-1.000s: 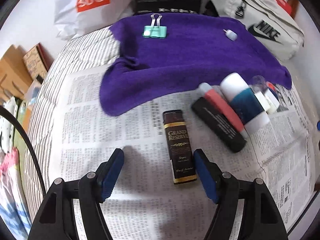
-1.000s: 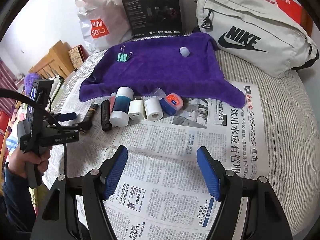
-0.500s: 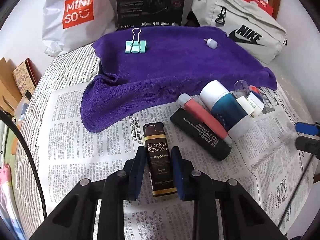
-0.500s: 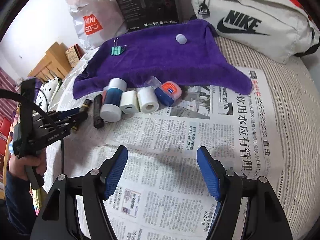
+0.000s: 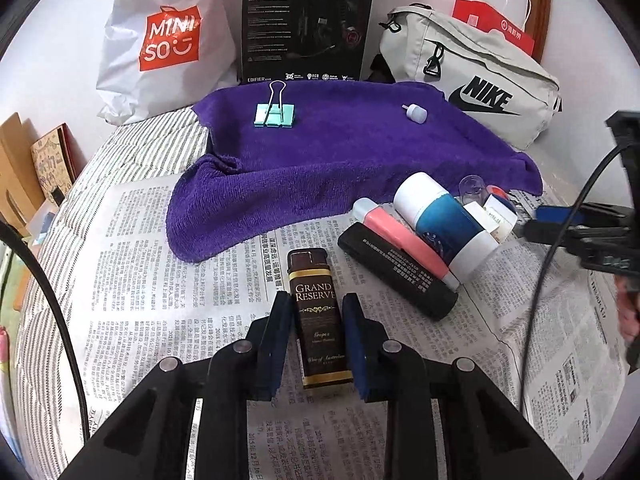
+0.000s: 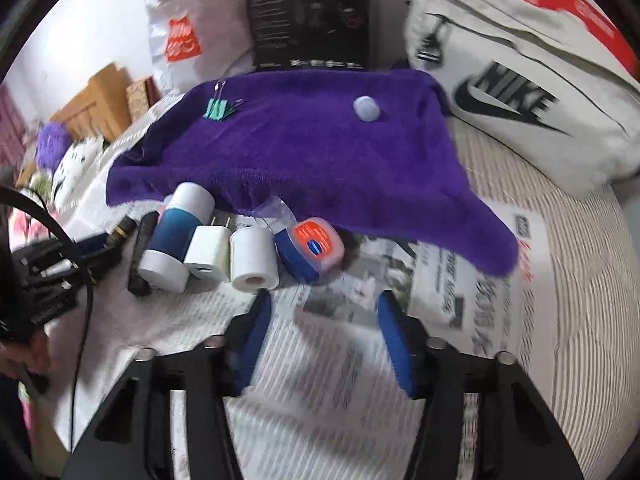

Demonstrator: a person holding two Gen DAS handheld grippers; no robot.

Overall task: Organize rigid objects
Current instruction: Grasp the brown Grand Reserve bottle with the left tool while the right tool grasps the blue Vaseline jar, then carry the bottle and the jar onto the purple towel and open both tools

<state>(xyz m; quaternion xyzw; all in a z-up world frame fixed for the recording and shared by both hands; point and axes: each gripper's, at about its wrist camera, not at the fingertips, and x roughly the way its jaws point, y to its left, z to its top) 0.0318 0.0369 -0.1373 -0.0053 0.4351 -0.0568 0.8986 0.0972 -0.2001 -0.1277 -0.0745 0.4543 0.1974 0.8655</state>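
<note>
Newspaper (image 5: 140, 280) covers the striped bed; near its back edge, the left gripper (image 5: 318, 340) clamps a brown Grand Reserve box (image 5: 318, 320). Right gripper (image 6: 324, 344) gapes wide, holding nothing.

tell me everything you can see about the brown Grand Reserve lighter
The Grand Reserve lighter is a slim, glossy dark-brown rectangular body with gold bands and gold lettering, its cap end pointing toward the purple towel. It lies flat on the newspaper, clamped on both long sides by the blue pads of the left claw.
</note>
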